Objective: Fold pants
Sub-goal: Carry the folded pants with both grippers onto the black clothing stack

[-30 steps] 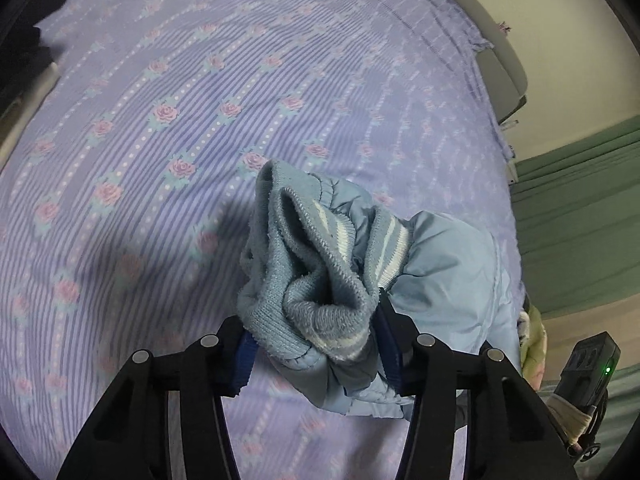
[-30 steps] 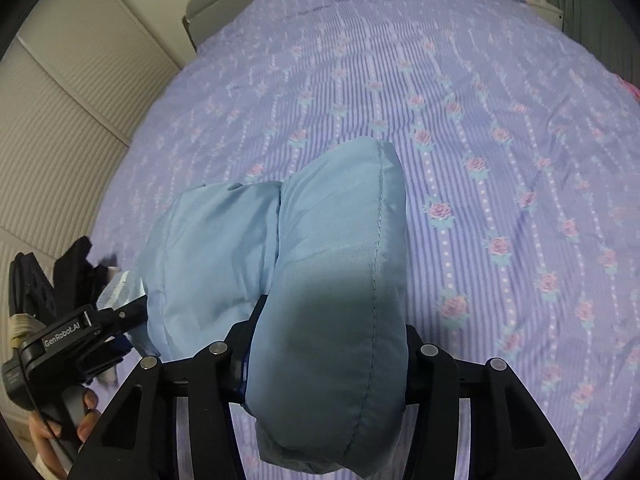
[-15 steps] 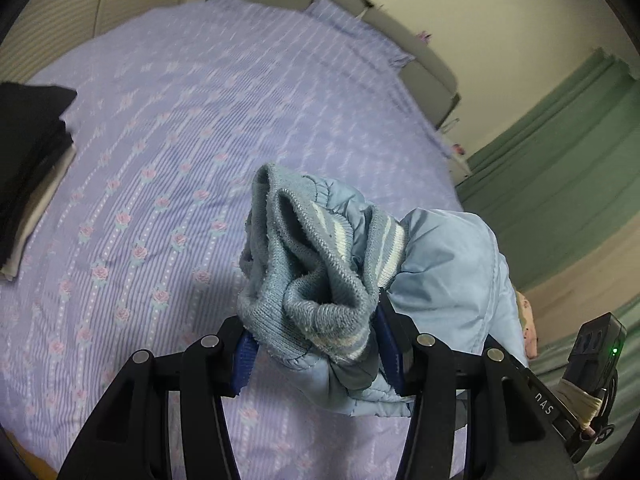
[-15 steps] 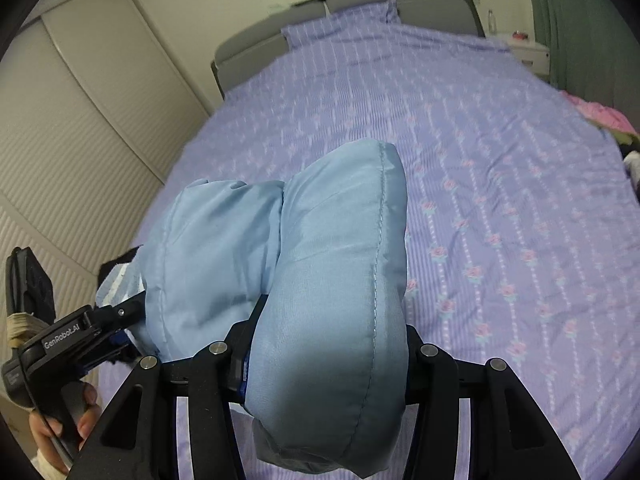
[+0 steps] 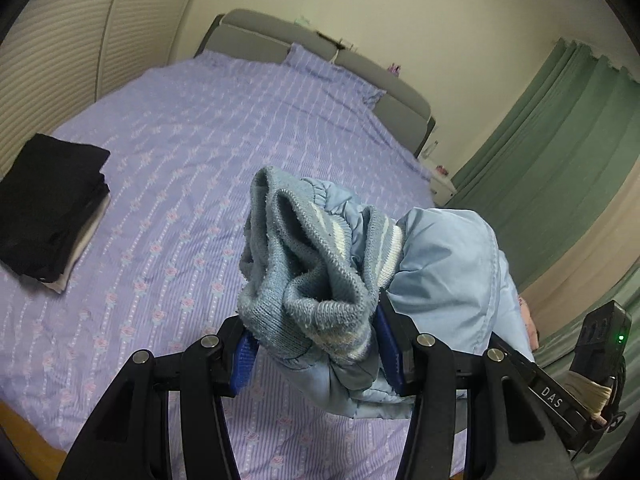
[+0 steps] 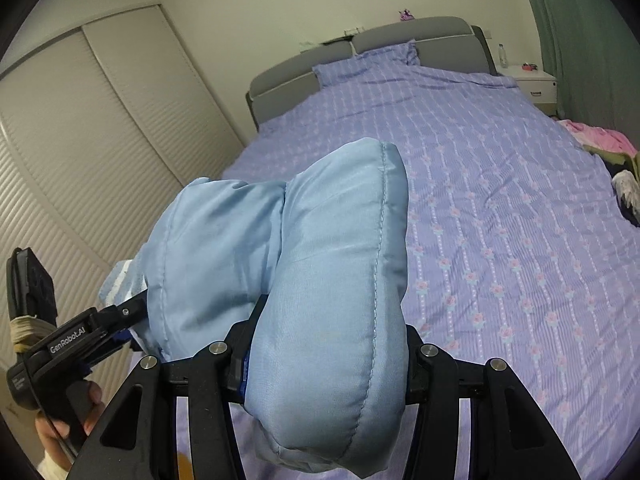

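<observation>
Light blue padded pants [image 5: 444, 272] hang in the air above the bed, held by both grippers. My left gripper [image 5: 316, 348] is shut on the knitted striped cuff end [image 5: 304, 276], bunched between its fingers. My right gripper [image 6: 326, 364] is shut on a thick padded fold of the pants [image 6: 332, 280]. The left gripper also shows at the left edge of the right wrist view [image 6: 76, 336]. The right gripper shows at the lower right of the left wrist view [image 5: 560, 396].
A bed with a purple flowered sheet [image 5: 208, 136] lies below, with a grey headboard [image 6: 400, 40]. A stack of folded black clothes [image 5: 48, 208] sits at its left edge. Pink and other clothes [image 6: 600, 140] lie at the right edge. Louvered wardrobe doors [image 6: 100, 140] and green curtains [image 5: 560, 152] flank the bed.
Both grippers have risen and tilted up with the pants held. The views now show the headboard, walls and the black stack instead of only the sheet.
</observation>
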